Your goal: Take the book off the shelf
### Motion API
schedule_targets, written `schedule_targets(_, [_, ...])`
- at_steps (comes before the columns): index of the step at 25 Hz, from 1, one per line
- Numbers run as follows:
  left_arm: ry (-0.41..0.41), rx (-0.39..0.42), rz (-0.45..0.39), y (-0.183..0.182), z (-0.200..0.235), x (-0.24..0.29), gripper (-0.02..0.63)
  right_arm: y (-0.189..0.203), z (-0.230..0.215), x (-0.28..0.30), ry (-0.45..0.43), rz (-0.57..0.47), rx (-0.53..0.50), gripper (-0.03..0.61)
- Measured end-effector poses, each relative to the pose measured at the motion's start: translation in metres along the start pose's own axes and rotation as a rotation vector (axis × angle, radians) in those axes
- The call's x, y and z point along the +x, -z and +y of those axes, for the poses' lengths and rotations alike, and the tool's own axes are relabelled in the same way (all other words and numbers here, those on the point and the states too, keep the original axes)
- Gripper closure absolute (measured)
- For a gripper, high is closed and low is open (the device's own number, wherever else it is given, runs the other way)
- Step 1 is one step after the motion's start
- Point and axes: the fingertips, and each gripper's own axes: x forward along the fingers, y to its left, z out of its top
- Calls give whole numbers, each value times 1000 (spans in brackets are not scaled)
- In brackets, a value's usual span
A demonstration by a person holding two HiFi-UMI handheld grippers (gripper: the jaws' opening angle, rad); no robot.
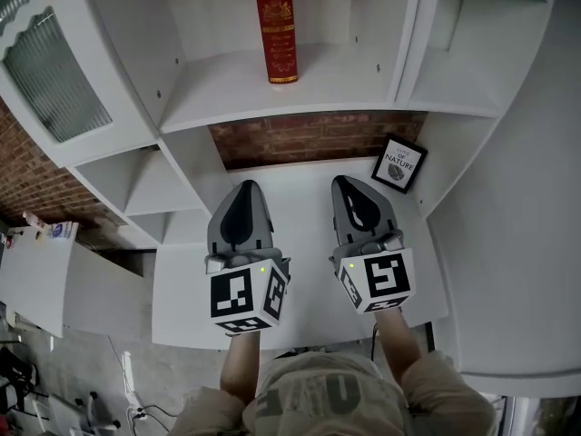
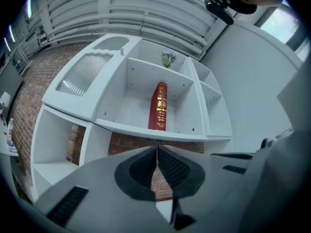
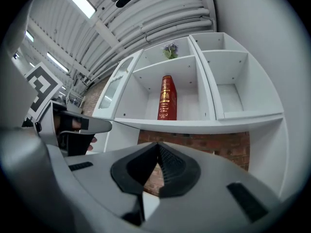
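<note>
White shelf point(image 1: 236, 89), red book point(image 1: 275, 25) upright; left tongs point(image 1: 244, 187) and right tongs point(image 1: 350, 183) pressed together, empty, below it: reach apparently pending, next raise and spread one.

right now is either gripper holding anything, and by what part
Nothing held: left gripper and right gripper are shut on nothing; the book stands untouched.

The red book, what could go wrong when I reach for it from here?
1. The book stands upright with nothing beside it, so a nudge could topple it.
2. The left gripper and right gripper are both shut. Reaching in without opening would likely push the book rather than grasp it.
3. Both grippers sit below the shelf board, so rising straight up could hit its front edge.
</note>
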Motion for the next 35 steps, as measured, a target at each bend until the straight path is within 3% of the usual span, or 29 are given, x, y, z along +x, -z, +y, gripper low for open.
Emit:
schedule_targets(6, [47, 0, -7, -8, -3, 4, 594, -7, -1, 2, 35, -21, 19, 565])
schedule_targets(12, [43, 18, -46, -31, -3, 8, 592, -16, 3, -2, 45, -35, -15, 565])
schedule_targets(13, [54, 33, -62, -40, -7, 12, 577, -17, 3, -3, 49, -36, -20, 565])
schedule_targets(16, [78, 85, -138, -77, -21, 27, 350, -26, -1, -7, 59, -52, -31, 565])
schedule_targets(20, [62, 111, -219, -132, -28, 69, 310, -41, -6, -11, 78, -81, -34, 565])
schedule_targets(23, [49, 96, -201, -162, -31, 116, 262, -50, -11, -16, 100, -98, -32, 565])
schedule_targets(27, [-14, 105, -134, -174, -29, 171, 244, -58, -19, -27, 136, -112, -47, 565])
schedule_targets(30, [-14, 85, -60, -167, -34, 207, 244, -57, -28, -32, 165, -115, -29, 565])
schedule_targets(35, [-48, 143, 9, -150, -36, 246, 244, -52, -44, -41, 214, -110, -25, 565])
